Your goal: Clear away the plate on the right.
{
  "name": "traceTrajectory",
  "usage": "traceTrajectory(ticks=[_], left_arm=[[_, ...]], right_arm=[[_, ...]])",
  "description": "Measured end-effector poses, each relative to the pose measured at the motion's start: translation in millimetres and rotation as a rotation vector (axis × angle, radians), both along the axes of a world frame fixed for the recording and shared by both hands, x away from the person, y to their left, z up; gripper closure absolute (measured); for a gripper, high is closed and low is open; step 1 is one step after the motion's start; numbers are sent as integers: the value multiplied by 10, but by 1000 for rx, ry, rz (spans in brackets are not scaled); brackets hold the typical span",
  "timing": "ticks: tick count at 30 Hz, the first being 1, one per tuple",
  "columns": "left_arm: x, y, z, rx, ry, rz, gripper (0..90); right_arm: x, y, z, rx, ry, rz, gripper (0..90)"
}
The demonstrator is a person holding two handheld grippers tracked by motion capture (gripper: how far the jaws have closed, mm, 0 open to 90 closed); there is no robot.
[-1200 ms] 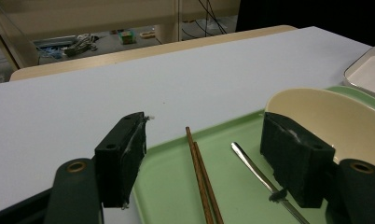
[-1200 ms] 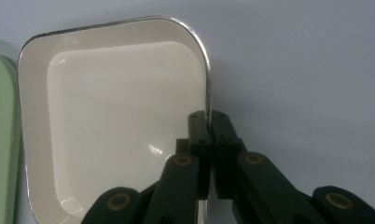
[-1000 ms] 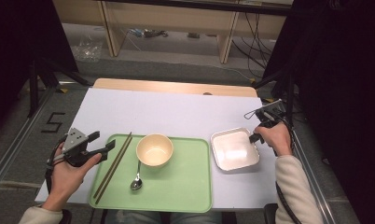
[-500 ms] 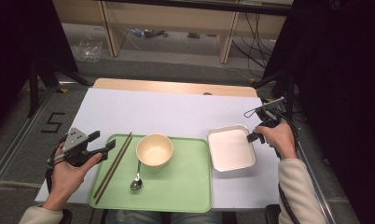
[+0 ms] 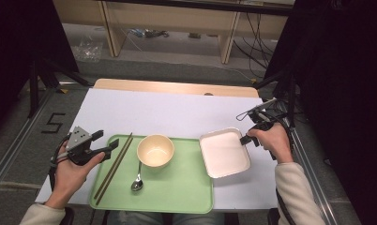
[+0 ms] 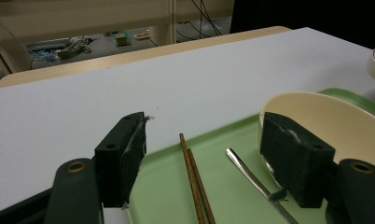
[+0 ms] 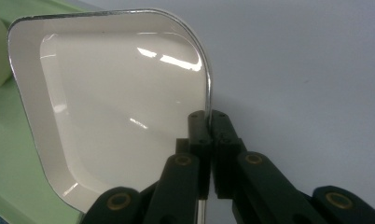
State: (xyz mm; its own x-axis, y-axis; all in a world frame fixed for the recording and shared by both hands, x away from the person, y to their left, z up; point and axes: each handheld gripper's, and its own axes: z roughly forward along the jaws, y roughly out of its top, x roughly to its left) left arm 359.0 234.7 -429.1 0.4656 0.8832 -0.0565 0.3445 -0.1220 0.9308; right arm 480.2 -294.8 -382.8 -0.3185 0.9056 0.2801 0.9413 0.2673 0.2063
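Right gripper view: right claw [image 7: 208, 122] pinches the square dish [image 5: 224, 153] rim. Left claw [image 5: 108, 141] gapes empty; bare desk [image 5: 177, 110] beyond.

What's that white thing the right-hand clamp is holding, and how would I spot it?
Start at the green tray on the white table. Overlapping its right edge sits a shallow white square dish with rounded corners, its rim pinched by the right gripper. Unlike the round cream bowl beside it, it is flat and square.
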Motion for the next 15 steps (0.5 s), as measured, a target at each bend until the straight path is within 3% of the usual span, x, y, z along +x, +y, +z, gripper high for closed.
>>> traceTrajectory(ticks=[2,3,7,12,14,15], left_arm=[[1,-1,-1,-1,0,0,311],[0,-1,-1,-1,0,0,311],[-2,0,2,1,-1,1,311],[-1,-1,1,0,-1,1,311],[-2,0,2,1,-2,1,311],[-2,0,2,1,-2,1,312]], right_arm=[[-16,35,15,12,9,-18,894],[-6,19,10,0,-14,26,894],[-20,59,8,24,-24,7,894],[-30,83,34,16,14,8,894],[-21,71,24,4,-17,48,894],[-30,85,35,3,-6,35,894]])
